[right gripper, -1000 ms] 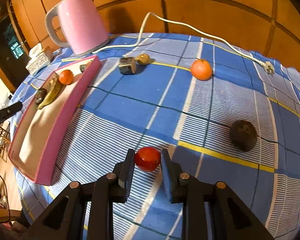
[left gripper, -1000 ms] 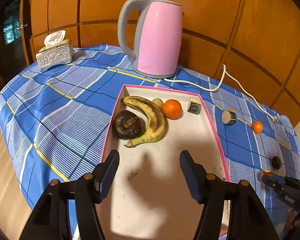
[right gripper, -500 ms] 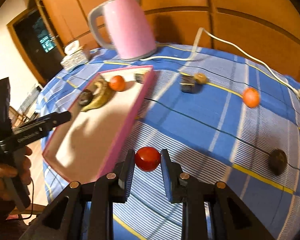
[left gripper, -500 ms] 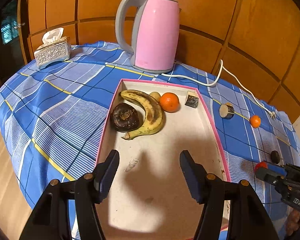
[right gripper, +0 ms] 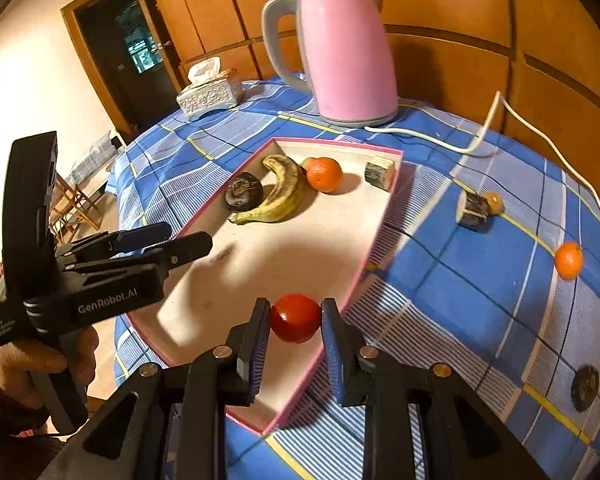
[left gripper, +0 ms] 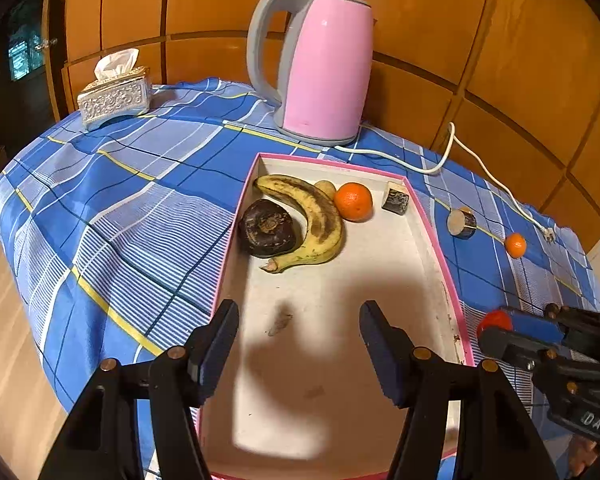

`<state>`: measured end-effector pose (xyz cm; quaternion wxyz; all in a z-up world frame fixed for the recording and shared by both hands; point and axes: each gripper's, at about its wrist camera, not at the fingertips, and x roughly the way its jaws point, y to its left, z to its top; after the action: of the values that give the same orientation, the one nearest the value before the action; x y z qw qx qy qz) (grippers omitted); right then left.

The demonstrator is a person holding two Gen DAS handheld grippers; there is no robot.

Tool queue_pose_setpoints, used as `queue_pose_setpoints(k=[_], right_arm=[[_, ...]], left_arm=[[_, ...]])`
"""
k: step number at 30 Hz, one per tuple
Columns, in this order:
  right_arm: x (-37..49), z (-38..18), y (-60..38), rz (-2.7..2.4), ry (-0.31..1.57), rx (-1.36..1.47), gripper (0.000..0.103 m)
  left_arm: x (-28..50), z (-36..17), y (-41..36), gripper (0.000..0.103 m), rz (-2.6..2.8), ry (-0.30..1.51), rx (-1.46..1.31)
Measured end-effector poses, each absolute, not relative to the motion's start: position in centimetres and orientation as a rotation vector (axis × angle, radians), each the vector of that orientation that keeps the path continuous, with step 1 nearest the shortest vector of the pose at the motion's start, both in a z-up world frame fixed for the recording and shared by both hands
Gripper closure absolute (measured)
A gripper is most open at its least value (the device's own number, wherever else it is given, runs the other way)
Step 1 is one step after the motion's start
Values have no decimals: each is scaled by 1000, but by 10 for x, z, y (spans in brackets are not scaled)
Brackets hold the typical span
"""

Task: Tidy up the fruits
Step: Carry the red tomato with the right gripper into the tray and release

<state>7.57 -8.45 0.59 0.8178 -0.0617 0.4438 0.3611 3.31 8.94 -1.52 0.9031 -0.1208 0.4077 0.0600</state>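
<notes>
Right hand-held gripper (right gripper: 295, 322) grasping tomato (right gripper: 295, 318) over tray (right gripper: 384, 216) corner | left hand-held gripper (left gripper: 299, 346) released (idle) | risk: your early release bounces it off the rim.

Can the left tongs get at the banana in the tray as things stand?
Probably yes. The left tongs are open and empty over the near part of the pink tray, and the banana lies straight ahead with only bare tray floor between. The dark fruit touching it may crowd one side.
</notes>
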Motion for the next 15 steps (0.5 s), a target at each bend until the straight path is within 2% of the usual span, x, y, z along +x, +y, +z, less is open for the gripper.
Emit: queue_pose_setpoints(k=[15], right_arm=[[92,5,-51,767,927,-171,77]], left_arm=[[30,-17,101,40,138,841,-278]])
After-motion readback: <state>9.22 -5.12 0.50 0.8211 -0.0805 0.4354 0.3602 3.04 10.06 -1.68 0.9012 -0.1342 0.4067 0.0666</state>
